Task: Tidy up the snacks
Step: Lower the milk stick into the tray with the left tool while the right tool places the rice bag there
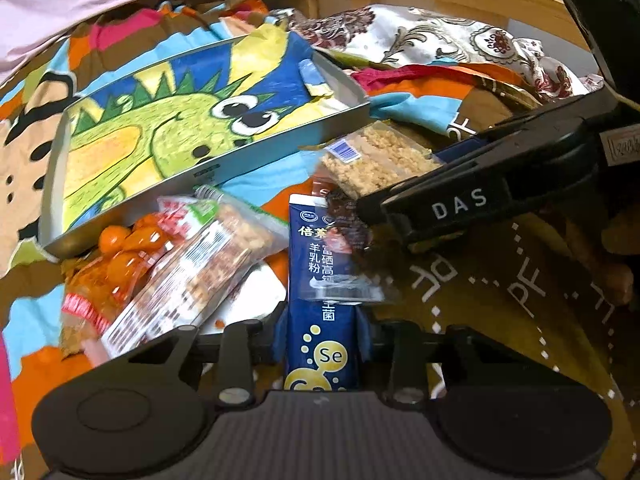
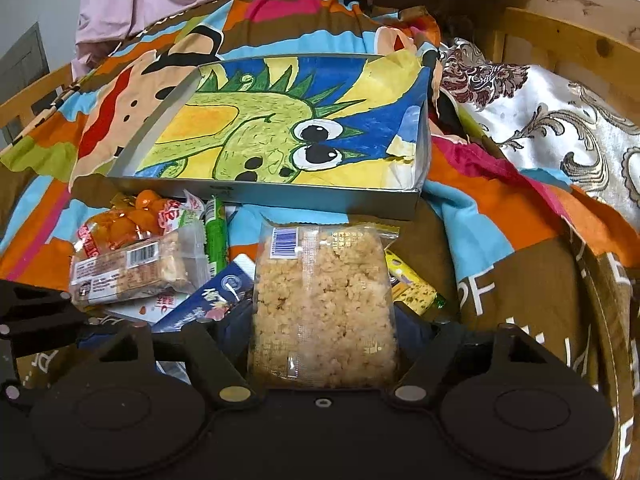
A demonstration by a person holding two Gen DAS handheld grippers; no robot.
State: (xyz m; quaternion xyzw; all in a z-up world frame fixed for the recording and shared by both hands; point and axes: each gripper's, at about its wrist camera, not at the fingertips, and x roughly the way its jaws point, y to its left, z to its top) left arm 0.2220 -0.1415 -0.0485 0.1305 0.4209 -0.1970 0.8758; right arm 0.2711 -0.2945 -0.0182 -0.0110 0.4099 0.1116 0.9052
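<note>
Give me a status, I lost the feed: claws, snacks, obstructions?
Left claw shut on blue sachet. Right claw shut on crumbly rice cake pack. Tray holds no snacks; nothing blocking it.

Clamped between the right gripper (image 2: 323, 340) jaws: clear packet of beige puffed-rice crumble (image 2: 323, 304). Beyond, shallow grey box lined with a green dinosaur drawing (image 2: 280, 128), on a colourful patchwork blanket (image 2: 500, 240).

Even, soft indoor light; strong fisheye bending at edges; slight blur.
</note>
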